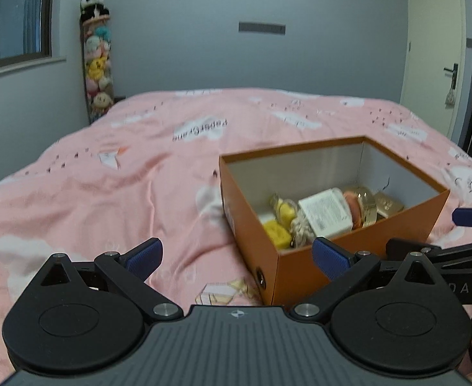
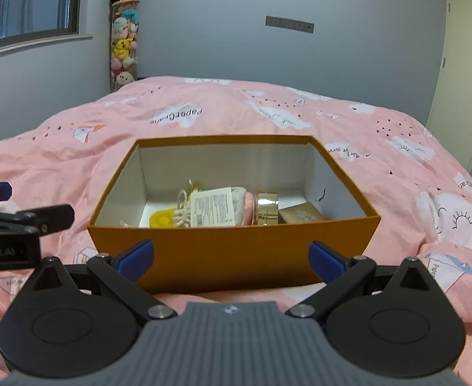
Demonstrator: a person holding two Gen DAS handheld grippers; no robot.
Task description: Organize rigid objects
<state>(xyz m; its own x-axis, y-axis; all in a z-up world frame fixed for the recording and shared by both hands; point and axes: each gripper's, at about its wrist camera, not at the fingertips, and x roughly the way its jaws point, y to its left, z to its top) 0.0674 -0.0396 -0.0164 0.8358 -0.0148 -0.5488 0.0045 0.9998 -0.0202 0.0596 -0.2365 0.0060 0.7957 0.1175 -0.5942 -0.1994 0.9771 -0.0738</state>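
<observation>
An open orange cardboard box (image 1: 348, 260) (image 2: 232, 251) sits on the pink bed. Inside lie a yellow piece (image 1: 276, 233) (image 2: 162, 218), a white labelled packet (image 1: 326, 214) (image 2: 213, 207), a gold round jar (image 1: 366, 207) (image 2: 266, 210) and a gold flat tin (image 1: 389, 204) (image 2: 300, 215). My left gripper (image 1: 237, 259) is open and empty, low over the bed at the box's near left corner. My right gripper (image 2: 231, 259) is open and empty, just in front of the box's near wall.
The pink printed duvet (image 1: 107, 193) (image 2: 397, 167) covers the whole bed. A tall tube of plush toys (image 1: 97, 58) (image 2: 123, 35) stands in the far left corner. A door (image 1: 432, 48) (image 2: 461, 64) is at the right. The other gripper shows at each view's edge.
</observation>
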